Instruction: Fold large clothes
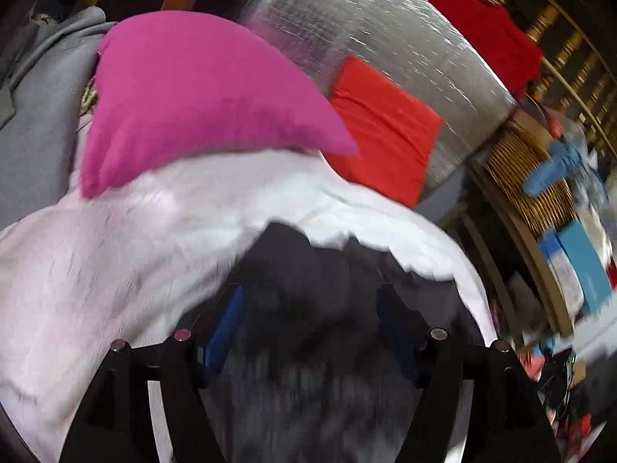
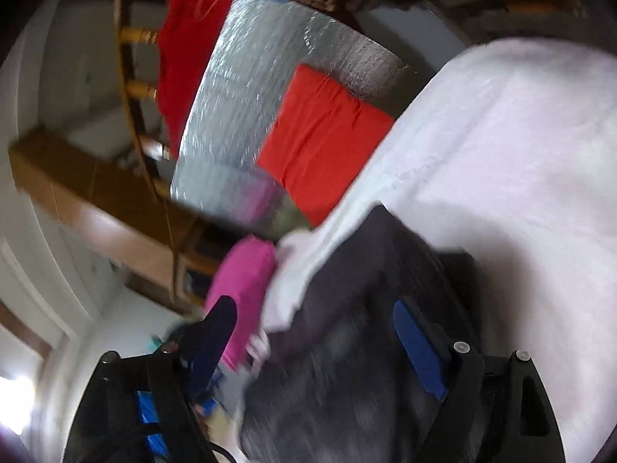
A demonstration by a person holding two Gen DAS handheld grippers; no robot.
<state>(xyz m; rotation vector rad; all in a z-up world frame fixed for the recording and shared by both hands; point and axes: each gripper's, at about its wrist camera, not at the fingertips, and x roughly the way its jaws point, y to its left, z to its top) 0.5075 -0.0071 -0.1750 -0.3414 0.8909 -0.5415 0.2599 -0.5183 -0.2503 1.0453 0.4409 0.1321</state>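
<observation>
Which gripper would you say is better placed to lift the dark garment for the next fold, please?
Probably the left gripper: the dark garment sits squarely between its fingers. The right gripper has it off-centre, with the pink cloth crowding one finger.

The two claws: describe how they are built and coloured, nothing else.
Both the left claw and the right claw have matte black angular frames, round silver bolt heads at the joints, and flat blue pads inside the fingers. No cables, sleeves or markings are clearly readable.

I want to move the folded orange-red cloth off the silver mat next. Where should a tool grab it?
Judging by its pose, grip the folded orange-red cloth at its free corner lying on the bare silver mat, coming in from the mat side; the opposite edge sits close against the white garment.
</observation>
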